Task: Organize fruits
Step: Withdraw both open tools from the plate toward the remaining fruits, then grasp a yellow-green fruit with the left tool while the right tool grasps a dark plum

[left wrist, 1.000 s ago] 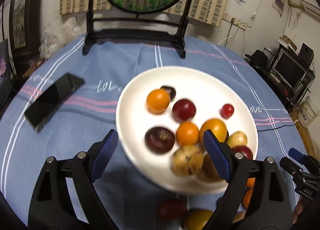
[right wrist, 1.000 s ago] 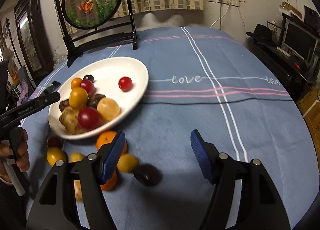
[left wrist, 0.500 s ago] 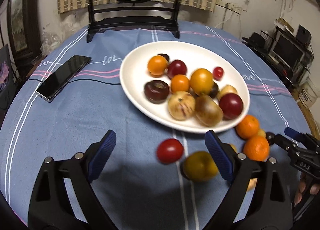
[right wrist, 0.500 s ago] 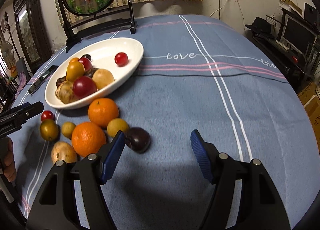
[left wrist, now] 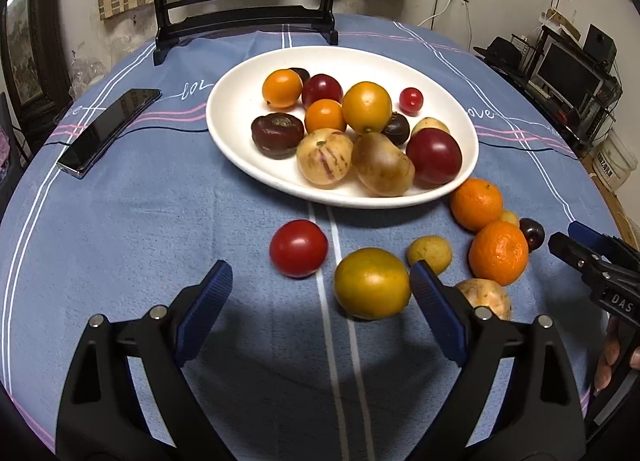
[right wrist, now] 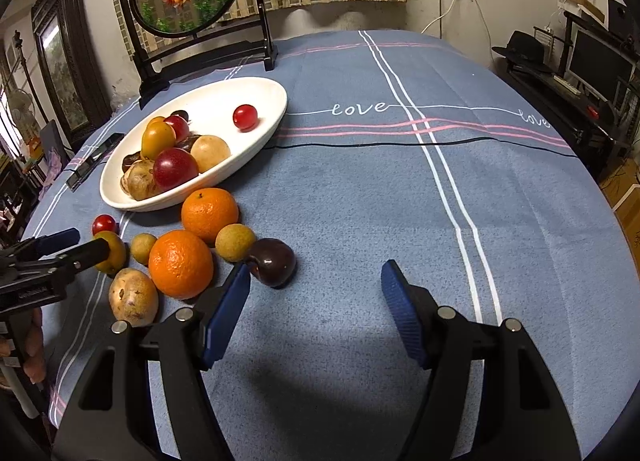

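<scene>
Blue tablecloth (left wrist: 168,221) carries loose fruit beside the white oval plate (left wrist: 236,149). Left gripper (left wrist: 320,293) is spread, empty; right gripper (right wrist: 316,301) likewise. Better to centre the yellow-green tomato (left wrist: 372,283) between the pads, squeezing gently.
</scene>
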